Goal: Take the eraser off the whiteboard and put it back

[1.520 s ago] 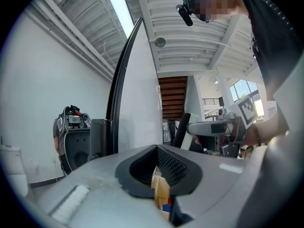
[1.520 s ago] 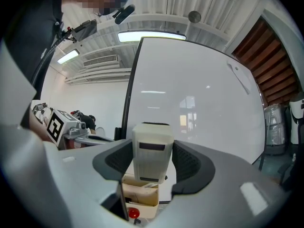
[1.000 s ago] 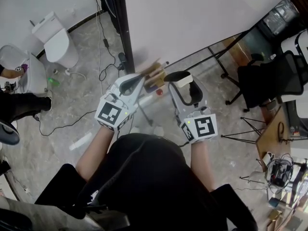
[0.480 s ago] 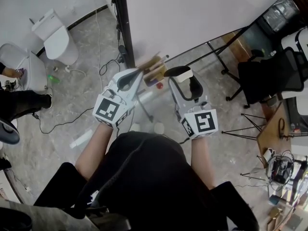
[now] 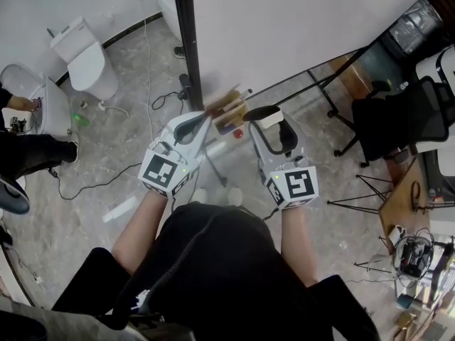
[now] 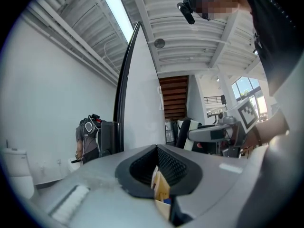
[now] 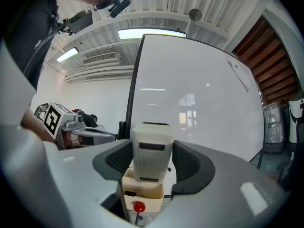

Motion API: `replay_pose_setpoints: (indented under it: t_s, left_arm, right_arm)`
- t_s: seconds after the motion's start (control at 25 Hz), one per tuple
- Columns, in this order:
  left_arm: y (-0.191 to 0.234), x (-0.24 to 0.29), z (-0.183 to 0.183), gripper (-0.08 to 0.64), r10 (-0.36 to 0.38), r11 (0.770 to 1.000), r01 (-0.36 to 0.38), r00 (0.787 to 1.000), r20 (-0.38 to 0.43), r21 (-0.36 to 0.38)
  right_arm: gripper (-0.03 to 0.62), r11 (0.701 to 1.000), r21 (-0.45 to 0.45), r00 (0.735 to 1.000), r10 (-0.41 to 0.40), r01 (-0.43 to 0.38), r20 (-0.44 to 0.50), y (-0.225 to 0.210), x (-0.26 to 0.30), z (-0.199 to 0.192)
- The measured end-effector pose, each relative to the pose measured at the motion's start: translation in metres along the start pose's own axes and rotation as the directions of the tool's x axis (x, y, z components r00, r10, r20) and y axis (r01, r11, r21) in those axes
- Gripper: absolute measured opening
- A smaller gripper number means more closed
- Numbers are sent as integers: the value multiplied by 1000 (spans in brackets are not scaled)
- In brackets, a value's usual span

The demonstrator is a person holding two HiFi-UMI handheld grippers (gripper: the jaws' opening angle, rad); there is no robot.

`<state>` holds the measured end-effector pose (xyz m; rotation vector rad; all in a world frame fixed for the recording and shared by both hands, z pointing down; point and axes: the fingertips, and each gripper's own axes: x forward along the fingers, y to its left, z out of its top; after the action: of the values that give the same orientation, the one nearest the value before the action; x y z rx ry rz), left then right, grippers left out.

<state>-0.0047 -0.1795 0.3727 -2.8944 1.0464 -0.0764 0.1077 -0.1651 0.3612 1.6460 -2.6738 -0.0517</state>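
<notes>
The right gripper [image 7: 153,162] is clamped on the eraser [image 7: 152,145], holding it upright just off the whiteboard [image 7: 204,94], above a wooden tray [image 7: 141,188]. The left gripper [image 6: 159,169] is closed and empty. Removal looks complete; the return likely calls for pressing the eraser's back flat against the board, then releasing.

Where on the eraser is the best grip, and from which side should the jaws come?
Probably take the eraser across its two flat, parallel side faces at mid-body, coming in level, facing the whiteboard. The right gripper is shut on it that way, and the boxy block sits square between its jaws.
</notes>
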Motion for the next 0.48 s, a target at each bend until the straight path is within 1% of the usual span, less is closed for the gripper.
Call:
replay_pose_setpoints:
  t_s: [0.24, 0.48]
  left_arm:
    - [5, -4, -2, 5, 24, 999, -24, 1000, 7, -22]
    - [12, -3, -10, 5, 38, 999, -38, 999, -18, -13]
  right_arm:
    - [267, 1000, 15, 999, 16, -15, -45, -1, 11, -20]
    - [267, 999, 23, 996, 29, -28, -79, -3, 23, -37]
